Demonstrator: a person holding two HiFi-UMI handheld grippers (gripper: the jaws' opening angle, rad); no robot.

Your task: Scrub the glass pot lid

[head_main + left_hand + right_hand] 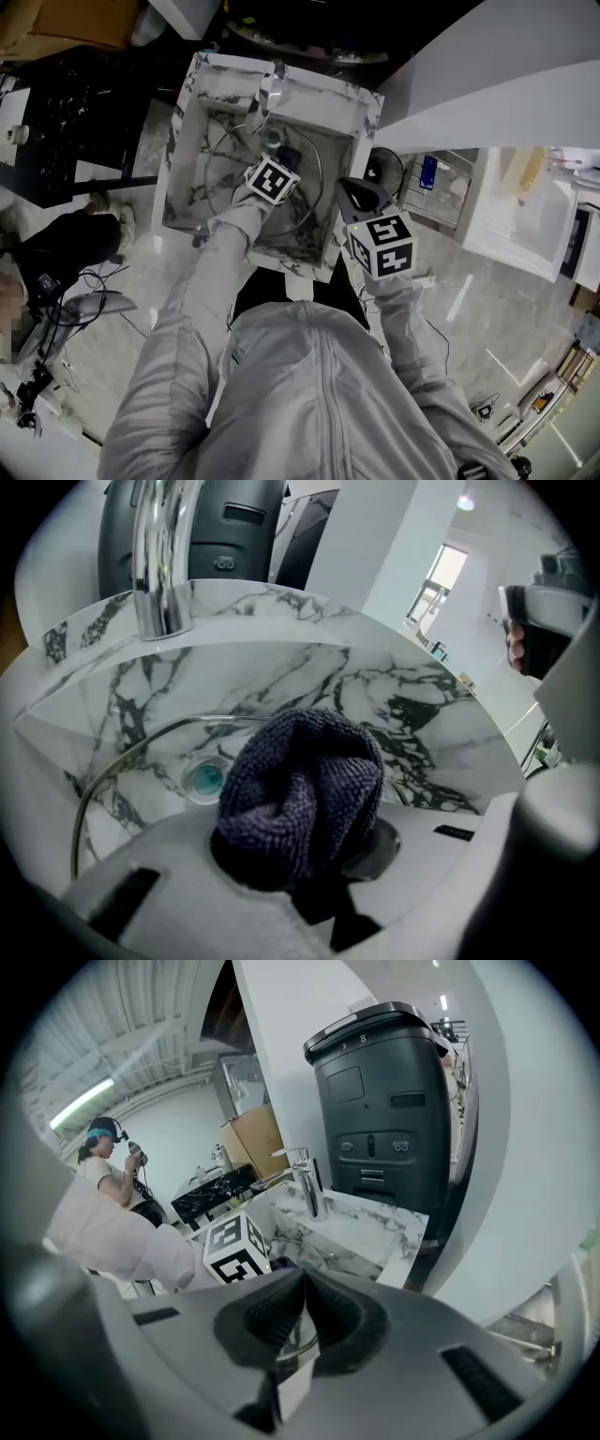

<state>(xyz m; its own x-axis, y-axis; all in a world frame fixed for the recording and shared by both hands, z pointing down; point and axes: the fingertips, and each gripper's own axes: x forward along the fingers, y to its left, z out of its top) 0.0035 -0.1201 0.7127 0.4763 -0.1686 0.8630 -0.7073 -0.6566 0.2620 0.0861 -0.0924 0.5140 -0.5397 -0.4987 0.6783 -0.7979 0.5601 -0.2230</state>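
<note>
The right claw [302, 1288] is closed and empty, beside the sink [183, 122] edge. The left claw [305, 874] clamps a cloth [300, 780] over the lid [150, 761], which lies flat in the sink. Press down and circle inside the rim, perhaps steadying the lid with the right claw. Only the head view shows most of the rim; only the left gripper view shows the cloth.

The left gripper [302, 860] pinches a dark cloth [302, 785] inside the marble sink [394, 691], below the faucet [164, 564].
</note>
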